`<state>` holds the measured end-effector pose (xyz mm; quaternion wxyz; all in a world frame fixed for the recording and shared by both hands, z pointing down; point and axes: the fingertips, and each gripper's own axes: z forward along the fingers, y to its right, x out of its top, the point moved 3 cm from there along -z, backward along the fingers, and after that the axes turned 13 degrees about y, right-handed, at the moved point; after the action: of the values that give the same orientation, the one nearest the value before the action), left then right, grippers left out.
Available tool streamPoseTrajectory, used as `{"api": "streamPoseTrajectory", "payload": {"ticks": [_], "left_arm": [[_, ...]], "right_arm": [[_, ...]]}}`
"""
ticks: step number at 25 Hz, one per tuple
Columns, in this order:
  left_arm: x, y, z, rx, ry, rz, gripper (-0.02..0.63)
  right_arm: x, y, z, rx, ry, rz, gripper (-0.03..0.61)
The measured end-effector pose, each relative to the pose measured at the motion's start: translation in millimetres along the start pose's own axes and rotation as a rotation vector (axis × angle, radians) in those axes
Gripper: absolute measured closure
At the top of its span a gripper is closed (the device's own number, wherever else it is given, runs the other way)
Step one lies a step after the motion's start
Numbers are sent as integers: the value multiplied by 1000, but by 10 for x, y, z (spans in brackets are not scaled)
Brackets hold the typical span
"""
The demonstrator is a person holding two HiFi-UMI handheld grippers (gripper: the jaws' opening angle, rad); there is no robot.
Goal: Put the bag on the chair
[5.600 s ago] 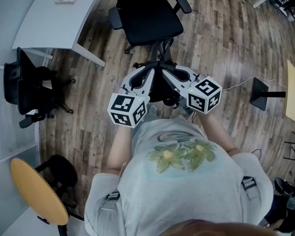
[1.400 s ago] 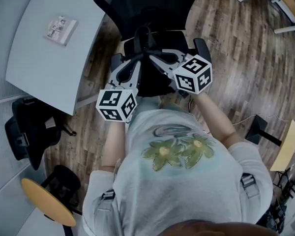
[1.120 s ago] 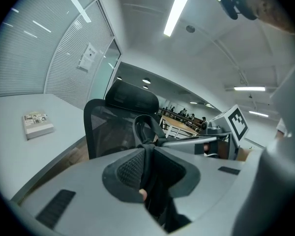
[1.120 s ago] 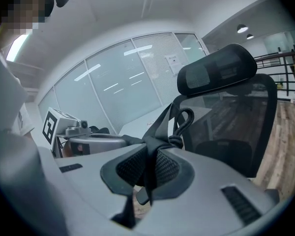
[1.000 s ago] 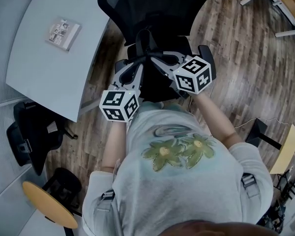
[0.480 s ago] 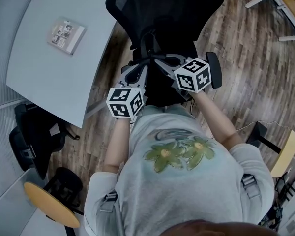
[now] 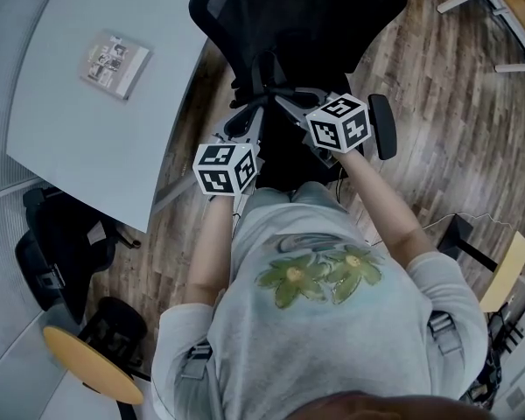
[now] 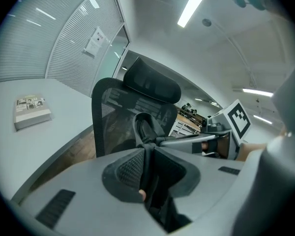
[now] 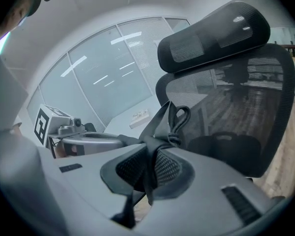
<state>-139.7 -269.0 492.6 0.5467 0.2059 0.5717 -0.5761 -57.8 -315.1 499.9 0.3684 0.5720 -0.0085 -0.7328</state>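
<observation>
Between my two grippers hangs a black bag (image 7: 287, 154) by its strap (image 7: 264, 75). The left gripper (image 7: 261, 112) is shut on the strap (image 8: 145, 132), whose loop stands up past the pads. From the other side the right gripper (image 7: 280, 103) is shut on the same strap (image 9: 176, 121). A black office chair (image 7: 306, 11) with mesh back (image 9: 246, 102) and headrest (image 8: 152, 85) stands straight ahead. The bag hangs over the front of its seat; whether it touches the seat is hidden. Each gripper shows in the other's view, right gripper (image 8: 206, 137), left gripper (image 9: 88, 137).
A grey table (image 7: 79, 121) with a small book (image 7: 114, 55) lies left of the chair. The chair's armrest (image 7: 383, 125) is by my right hand. Another black chair (image 7: 57, 243) and an orange stool (image 7: 92, 366) stand behind at the left. A floor stand (image 7: 472, 243) is at the right.
The person has walked up to the chair. Both grippers, still shut on the strap, have carried the bag forward to the seat's front.
</observation>
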Motion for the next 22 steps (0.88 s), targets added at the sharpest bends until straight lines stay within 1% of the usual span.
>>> {"api": "streamPoseTrajectory", "payload": {"ticks": [10,15,19,22], "left_arm": [[-287,-196,165,12,-51,-14,538],[-452,-297,291,18,-94,-2,537],[-564,-442,387,22,-124,-19,537],[-624,-505,428,24,-130,-33,537]], "right_arm": [[-273,215,147,-27,-46,8,535],[-407,361,221,-51,-50,37,535],[-521,482,356,-63,-62,67,535],[-606,521,417,-64,-77,82,535]]}}
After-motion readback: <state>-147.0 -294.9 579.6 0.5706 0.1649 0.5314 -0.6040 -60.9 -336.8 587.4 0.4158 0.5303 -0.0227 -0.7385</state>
